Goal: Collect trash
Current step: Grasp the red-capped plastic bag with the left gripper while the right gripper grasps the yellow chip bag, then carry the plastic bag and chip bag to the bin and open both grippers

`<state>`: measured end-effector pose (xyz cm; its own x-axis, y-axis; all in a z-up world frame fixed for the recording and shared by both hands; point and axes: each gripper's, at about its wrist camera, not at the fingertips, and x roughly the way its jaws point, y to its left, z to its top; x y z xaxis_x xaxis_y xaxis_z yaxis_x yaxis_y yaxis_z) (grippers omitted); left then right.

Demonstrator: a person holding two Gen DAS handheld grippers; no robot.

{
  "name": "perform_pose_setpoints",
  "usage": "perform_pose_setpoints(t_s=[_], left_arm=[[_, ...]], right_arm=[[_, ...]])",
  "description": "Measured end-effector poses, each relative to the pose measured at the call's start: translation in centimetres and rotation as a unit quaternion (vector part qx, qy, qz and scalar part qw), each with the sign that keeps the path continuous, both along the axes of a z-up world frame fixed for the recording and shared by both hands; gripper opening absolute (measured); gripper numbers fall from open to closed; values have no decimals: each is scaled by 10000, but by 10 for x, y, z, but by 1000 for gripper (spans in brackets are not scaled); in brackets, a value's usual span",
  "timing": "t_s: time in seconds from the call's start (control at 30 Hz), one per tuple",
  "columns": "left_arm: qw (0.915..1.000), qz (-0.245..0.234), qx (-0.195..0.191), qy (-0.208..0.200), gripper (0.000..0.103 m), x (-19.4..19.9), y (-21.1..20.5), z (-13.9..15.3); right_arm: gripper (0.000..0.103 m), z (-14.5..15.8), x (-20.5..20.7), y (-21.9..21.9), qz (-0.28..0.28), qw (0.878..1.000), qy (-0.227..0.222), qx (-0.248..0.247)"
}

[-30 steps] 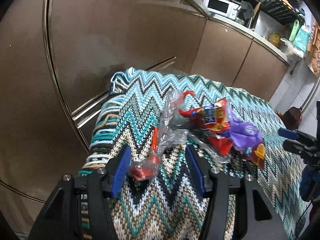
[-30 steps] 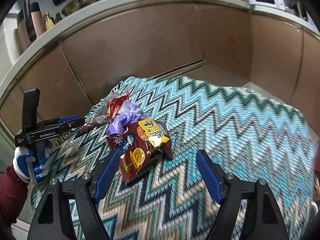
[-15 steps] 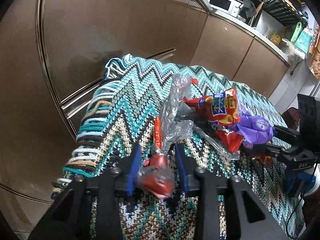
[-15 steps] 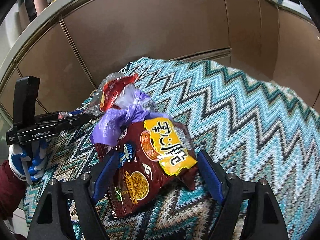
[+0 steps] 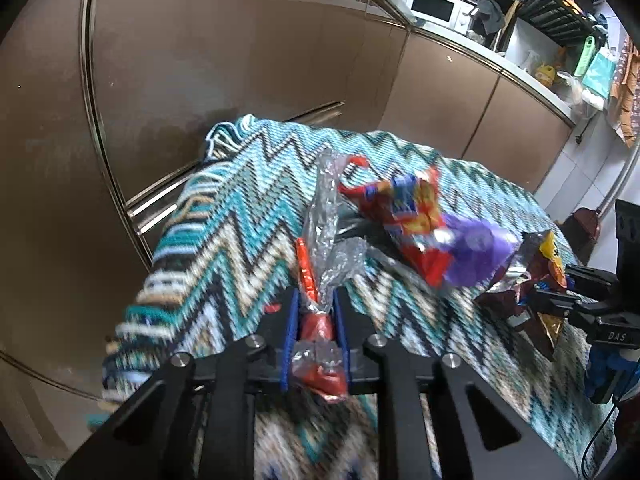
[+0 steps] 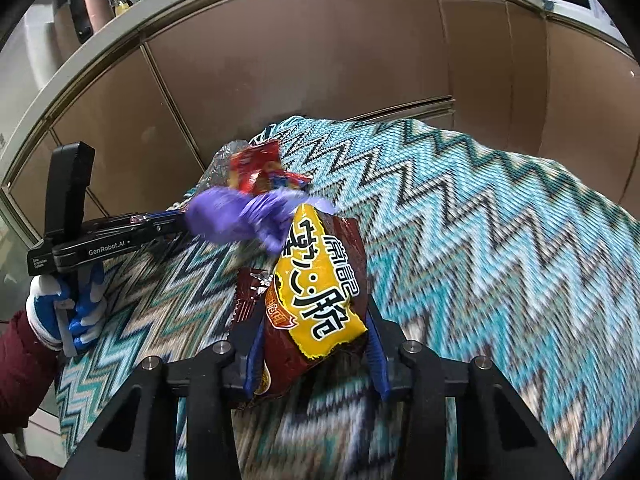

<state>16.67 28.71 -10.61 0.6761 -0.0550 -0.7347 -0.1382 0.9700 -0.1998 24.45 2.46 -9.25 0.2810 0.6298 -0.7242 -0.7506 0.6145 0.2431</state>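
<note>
Both jaws, wide apart earlier, are closing: left hand-held gripper [image 5: 315, 322] pinching clear-and-red wrapper [image 5: 320, 272], right hand-held gripper [image 6: 316, 346] squeezing noodle packet [image 6: 320, 292].

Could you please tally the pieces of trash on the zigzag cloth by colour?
Clear with red ends: 1, clear wrapper
Red: 1, red snack bag
Purple: 1, purple wrapper
Brown and yellow: 1, noodle packet
Total: 4

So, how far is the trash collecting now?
Nothing looks collected yet; no bin is in view. In hand: the left tool is closing on the clear wrapper, the right tool on the brown packet. Left: the red packet and purple bag.
</note>
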Motion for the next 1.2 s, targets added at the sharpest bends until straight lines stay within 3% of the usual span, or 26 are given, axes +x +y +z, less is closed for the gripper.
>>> perform_pose_setpoints(t_s=[0.27,0.73,1.0,1.2], left_arm=[[9995,-199,-175,-178,16,-53,-26,23],[9976,-102,-24,-687,16,-130,-51,90],[9948,-227,143,-985,16,-152,-76,131],[9916,-729,292,-1026,16,-142,-127,149]], right_arm=[[40,23,-51,-70,-536,9985,-49,19],[40,67,-133,-167,-1408,9883,-406,417],[40,83,-171,-211,-1682,9813,-672,659],[40,86,-189,-261,-2167,9691,-866,796]])
